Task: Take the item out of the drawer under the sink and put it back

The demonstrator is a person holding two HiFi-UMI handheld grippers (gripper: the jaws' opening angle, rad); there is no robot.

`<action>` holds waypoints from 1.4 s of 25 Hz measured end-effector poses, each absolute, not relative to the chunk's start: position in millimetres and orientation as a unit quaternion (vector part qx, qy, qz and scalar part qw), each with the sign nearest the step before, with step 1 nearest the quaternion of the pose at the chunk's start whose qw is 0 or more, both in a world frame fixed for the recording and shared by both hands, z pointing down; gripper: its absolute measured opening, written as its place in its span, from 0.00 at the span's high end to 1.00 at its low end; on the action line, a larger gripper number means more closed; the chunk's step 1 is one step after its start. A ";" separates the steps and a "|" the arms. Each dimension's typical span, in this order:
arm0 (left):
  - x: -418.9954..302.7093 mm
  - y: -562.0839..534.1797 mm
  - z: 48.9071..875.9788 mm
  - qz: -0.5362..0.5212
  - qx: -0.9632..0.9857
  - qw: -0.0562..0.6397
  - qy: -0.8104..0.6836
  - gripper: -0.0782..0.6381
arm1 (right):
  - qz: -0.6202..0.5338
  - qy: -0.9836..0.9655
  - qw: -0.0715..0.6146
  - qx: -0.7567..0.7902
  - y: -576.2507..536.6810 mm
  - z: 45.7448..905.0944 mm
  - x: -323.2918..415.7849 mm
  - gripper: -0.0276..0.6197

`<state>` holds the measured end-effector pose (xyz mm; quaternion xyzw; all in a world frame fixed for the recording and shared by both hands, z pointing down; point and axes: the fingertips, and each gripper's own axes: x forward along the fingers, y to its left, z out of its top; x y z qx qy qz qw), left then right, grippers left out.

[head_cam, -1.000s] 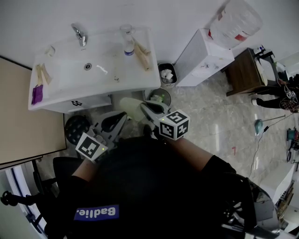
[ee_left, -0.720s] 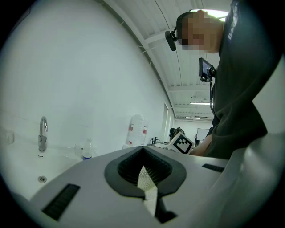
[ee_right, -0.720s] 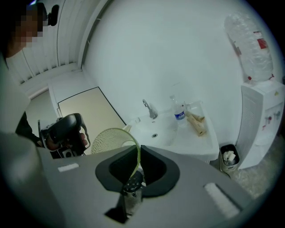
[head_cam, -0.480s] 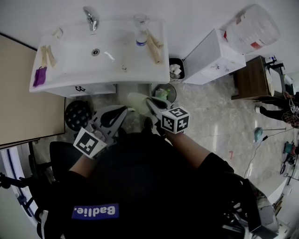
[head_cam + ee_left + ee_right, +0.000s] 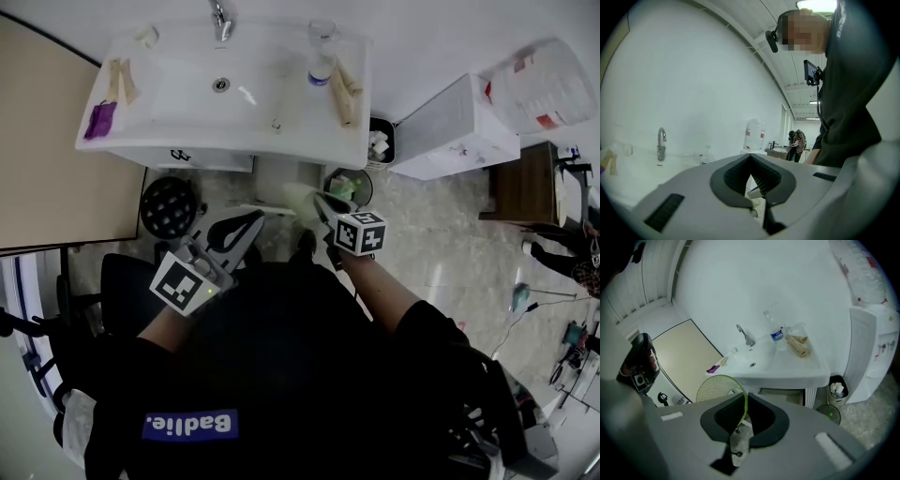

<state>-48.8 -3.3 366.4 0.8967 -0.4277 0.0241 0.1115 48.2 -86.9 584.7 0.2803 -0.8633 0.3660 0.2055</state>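
Right tool (image 5: 322, 200) dropped lower, now under sink (image 5: 300, 150) rim, clenched on green-rimmed mesh disc (image 5: 715, 387). Left tool (image 5: 750, 156) clenched, empty, hardly shifted.

"Badlie." in white on a blue patch (image 5: 190, 425) of the person's black shirt (image 5: 300, 366)

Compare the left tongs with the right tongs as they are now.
The left tongs are shut with nothing between them; the right tongs are shut on the rim of a green-rimmed mesh strainer. The left tongs look roughly level across the sink; the right tongs look down onto it. Both are grey and face the sink.
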 end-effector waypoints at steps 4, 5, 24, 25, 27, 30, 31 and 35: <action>-55.9 -2.8 368.7 0.026 0.887 0.114 -0.446 0.90 | 0.370 -0.854 0.228 0.286 -94.1 613.6 50.5 0.92; -57.3 -2.8 368.9 0.027 0.885 0.114 -0.450 0.90 | 0.372 -0.851 0.234 0.288 -95.3 621.6 51.3 0.92; -69.9 -20.7 373.1 0.039 0.862 0.126 -0.490 0.90 | 0.374 -0.807 0.361 0.279 -131.7 743.4 30.9 0.92; -70.9 -22.1 373.2 0.040 0.861 0.125 -0.492 0.90 | 0.369 -0.806 0.371 0.276 -132.3 749.2 30.1 0.92; -71.7 -25.2 374.7 0.041 0.859 0.126 -0.495 0.90 | 0.362 -0.801 0.390 0.273 -134.0 761.8 29.4 0.92; -74.4 -28.6 378.1 0.040 0.856 0.131 -0.499 0.90 | 0.349 -0.797 0.414 0.269 -136.7 778.4 26.4 0.92; -76.5 -29.5 378.9 0.039 0.854 0.133 -0.502 0.90 | 0.344 -0.795 0.422 0.267 -137.7 782.6 25.1 0.92; -84.6 -31.1 382.7 0.039 0.846 0.138 -0.513 0.90 | 0.331 -0.793 0.444 0.254 -140.2 797.3 19.9 0.92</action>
